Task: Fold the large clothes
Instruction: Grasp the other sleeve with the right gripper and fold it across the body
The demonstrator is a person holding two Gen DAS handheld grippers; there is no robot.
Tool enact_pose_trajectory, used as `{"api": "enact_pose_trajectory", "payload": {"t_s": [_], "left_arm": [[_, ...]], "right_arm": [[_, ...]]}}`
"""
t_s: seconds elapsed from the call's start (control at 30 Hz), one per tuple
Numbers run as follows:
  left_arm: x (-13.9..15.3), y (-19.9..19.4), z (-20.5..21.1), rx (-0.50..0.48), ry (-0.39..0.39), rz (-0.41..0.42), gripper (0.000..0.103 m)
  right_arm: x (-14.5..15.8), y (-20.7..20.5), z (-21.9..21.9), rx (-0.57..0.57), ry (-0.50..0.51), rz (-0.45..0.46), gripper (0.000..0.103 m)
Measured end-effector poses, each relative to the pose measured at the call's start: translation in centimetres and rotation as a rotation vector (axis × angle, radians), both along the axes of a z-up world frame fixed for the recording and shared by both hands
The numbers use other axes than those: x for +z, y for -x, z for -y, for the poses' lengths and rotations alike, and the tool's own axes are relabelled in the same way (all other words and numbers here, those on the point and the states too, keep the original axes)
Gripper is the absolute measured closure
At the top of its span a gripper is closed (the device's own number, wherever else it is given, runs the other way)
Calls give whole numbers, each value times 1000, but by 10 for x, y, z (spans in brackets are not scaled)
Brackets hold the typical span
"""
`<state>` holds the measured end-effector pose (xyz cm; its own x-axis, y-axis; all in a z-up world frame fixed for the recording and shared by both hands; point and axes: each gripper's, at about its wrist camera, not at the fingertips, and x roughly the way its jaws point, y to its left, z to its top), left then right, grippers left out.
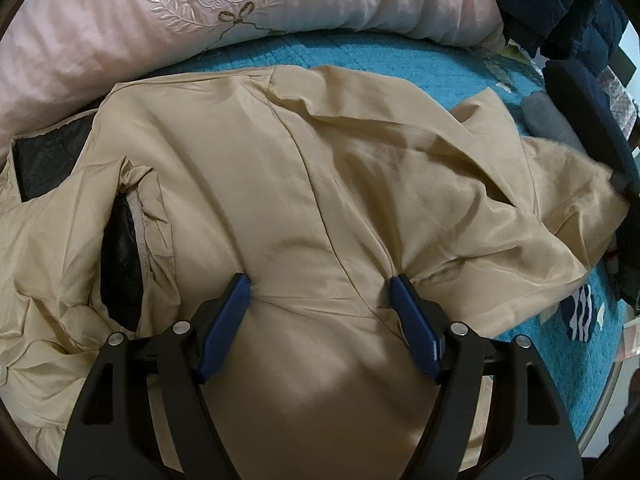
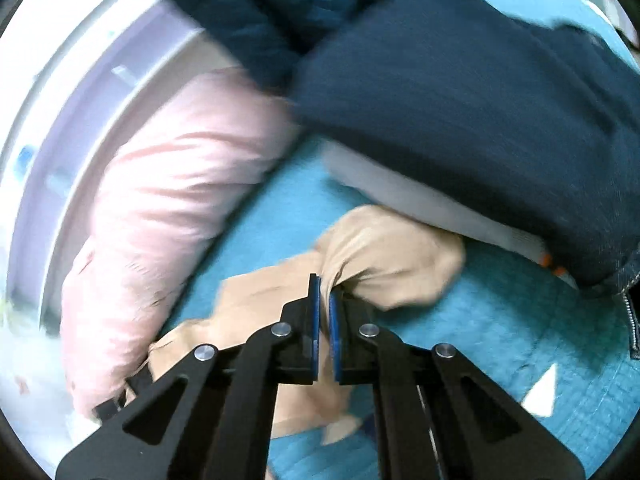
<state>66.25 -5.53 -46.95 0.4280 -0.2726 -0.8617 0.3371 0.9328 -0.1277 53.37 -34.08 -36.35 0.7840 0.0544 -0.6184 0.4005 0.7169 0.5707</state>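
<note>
Through your left wrist camera, your left gripper [image 1: 320, 286] points down at the tan jacket [image 1: 280, 184], its blue fingers [image 1: 224, 324] spread wide with their tips pressed into the fabric and a broad swell of cloth bulging between them; whether they pinch it or only rest on it, you cannot tell. The jacket lies spread across a teal quilted bedspread [image 1: 360, 54], its dark lining [image 1: 120, 276] showing at an opening off to the left of the fingers. Beyond the fingertips lies a pink embroidered pillow [image 1: 160, 20], and dark blue clothes [image 1: 568, 4] are piled far to the right. Through your right wrist camera, which is blurred, your right gripper [image 2: 325, 292] is clamped on a bunched fold of the tan jacket [image 2: 384, 256], which trails beneath the fingers over the same teal bedspread [image 2: 500, 320]. Left of the fingers lies the pink pillow [image 2: 176, 184]; ahead and to the right, a navy garment [image 2: 460, 112] rests on the bed.
</note>
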Motion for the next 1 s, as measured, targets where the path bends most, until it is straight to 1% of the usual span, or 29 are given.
{"api": "enact_pose_trajectory", "payload": {"t_s": [0.1,0.17,0.23,0.33,0.37,0.43,0.5,0.53,0.6,0.67,0.73,0.8,0.83,0.87,0.93,1.0], "left_arm": [[1,0,-5,-10,35,-3,30],[2,0,-10,-12,64,-5,30],[6,0,-15,-1,101,-12,30],[15,2,-26,24,166,-17,30],[21,5,-31,34,174,-7,30],[33,14,-42,32,160,38,30],[48,26,-60,63,100,114,29],[52,29,-69,77,93,132,25],[57,34,-94,124,84,153,23],[56,33,-114,174,55,137,23],[49,28,-132,215,66,103,23],[30,19,-149,236,85,-2,23],[16,14,-153,235,65,-59,23],[12,13,-154,224,50,-55,23],[18,18,-159,210,69,-16,24],[32,26,-176,240,171,12,23]], "right_arm": [[29,-5,-42,128,120,66,99],[41,-13,-70,186,173,91,99],[48,-16,-88,228,208,106,99],[51,-22,-110,280,234,111,99],[52,-20,-110,290,239,111,99],[55,-20,-120,325,250,118,99],[59,-20,-132,359,266,129,99],[62,-22,-139,371,273,137,99],[67,-28,-155,405,281,156,99],[74,-30,-171,438,305,174,99],[77,-32,-187,479,303,184,99],[80,-36,-204,524,298,191,99],[81,-37,-209,542,296,190,99],[81,-39,-215,558,292,188,99],[79,-42,-233,603,290,184,99],[79,-43,-247,636,295,186,99]]}}
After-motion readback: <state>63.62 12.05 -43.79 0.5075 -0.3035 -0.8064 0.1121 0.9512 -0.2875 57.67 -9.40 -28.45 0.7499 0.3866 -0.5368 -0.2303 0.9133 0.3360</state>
